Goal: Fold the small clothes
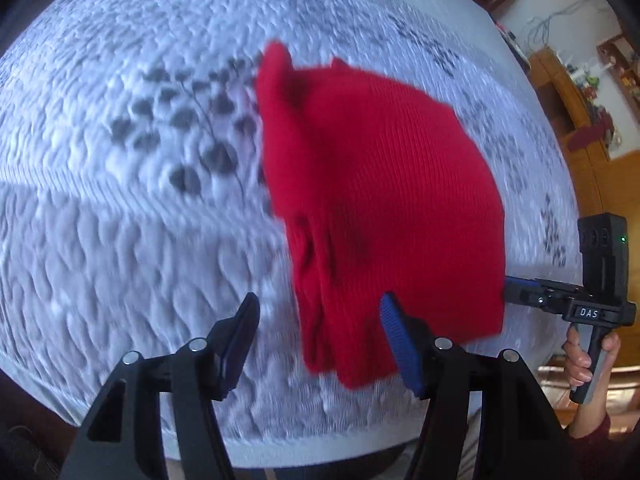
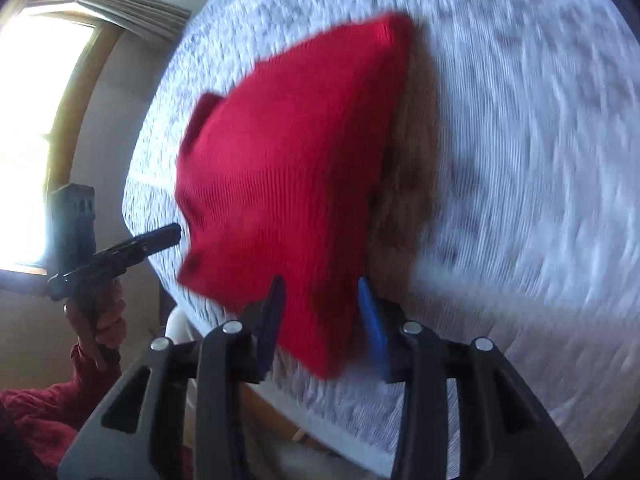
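Two wrist fisheyes steeply down, close over one shared red garment [image 1: 380, 200] on bedspread [image 1: 120, 240].

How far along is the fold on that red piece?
Done: the red garment already looks doubled over, layered edges at its near end, on the white patterned cover. In hand: nothing gripped; the left tongs and right tongs stand open. Left: perhaps a final fold or straightening; blur hides detail.

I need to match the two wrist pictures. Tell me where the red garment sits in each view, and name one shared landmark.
Left wrist view: the red garment fills the centre right, its lower end above the right finger of that claw.
Right wrist view: the red garment sits centre left, running down between the fingers.
Shared landmark: the white leaf-patterned cloth beneath it.
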Motion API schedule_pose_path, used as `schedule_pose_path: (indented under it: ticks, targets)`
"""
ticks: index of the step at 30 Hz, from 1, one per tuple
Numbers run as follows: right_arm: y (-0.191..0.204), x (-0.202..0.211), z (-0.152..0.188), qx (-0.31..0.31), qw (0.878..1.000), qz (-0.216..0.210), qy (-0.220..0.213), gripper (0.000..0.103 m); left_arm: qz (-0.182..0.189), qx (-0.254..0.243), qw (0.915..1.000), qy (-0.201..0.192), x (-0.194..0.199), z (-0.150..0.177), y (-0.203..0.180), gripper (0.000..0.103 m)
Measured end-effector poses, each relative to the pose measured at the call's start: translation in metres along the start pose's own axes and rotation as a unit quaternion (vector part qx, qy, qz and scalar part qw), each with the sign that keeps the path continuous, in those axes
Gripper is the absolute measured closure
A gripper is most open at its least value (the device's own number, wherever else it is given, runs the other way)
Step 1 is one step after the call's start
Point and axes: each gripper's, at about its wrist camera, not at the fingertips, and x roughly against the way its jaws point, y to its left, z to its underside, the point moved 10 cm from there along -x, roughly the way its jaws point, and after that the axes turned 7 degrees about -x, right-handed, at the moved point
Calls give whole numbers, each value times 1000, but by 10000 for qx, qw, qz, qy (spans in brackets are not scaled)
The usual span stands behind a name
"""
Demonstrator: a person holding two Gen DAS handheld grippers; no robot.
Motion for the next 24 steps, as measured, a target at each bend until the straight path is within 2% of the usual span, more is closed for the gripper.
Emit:
schedule_pose_path:
  ticks: [2, 3, 4, 6, 7, 8, 9, 13, 17, 20, 22, 23, 24]
  targets:
    - [-5, -12, 13, -144, 9997, -146, 98, 64, -7, -106, 9999, 57, -7, 9, -6, 40]
    - [-6, -16, 15, -251, 9991, -304, 129, 68, -105, -101, 9998, 119, -13, 12, -5, 40]
    - [-5, -18, 15, -315, 9985, -429, 140, 80, -155, -98, 9997, 137, -18, 14, -3, 40]
    - [-5, -22, 14, -418, 9980, -453, 160, 86, -171, -47, 9997, 195, -27, 15, 0, 44]
    - [-2, -20, 13, -359, 9983, -440, 152, 88, -174, -4, 9997, 182, -26, 14, 1, 50]
    - [2, -17, 16, -290, 9986, -417, 130, 89, -97, -2, 9998, 188, -25, 13, -1, 76]
    - [7, -12, 17, -202, 9989, -407, 86, 90, 293, 67, 9991, 291, -24, 13, -9, 85]
    - [10, 2, 24, -85, 9996, -251, -62, 91, 334, 109, 9988, 345, -23, 18, -5, 86]
    - [-3, -32, 27, -147, 9998, 35, 123, 91, 469, 245, 9978, 402, -36, 22, 1, 86]
    - [-1, -35, 25, -150, 9997, -73, 172, 91, 525, 267, 9975, 393, -31, 23, 3, 85]
    - [4, -27, 25, 16, 9999, -44, 157, 89, 517, 191, 9979, 331, -24, 19, 1, 78]
    - [5, -22, 25, 65, 9999, -26, 148, 82, 523, 214, 9981, 255, -19, 14, 2, 73]
    - [5, -16, 24, 127, 9999, 28, 111, 76, 500, 242, 9984, 129, -13, 9, 5, 61]
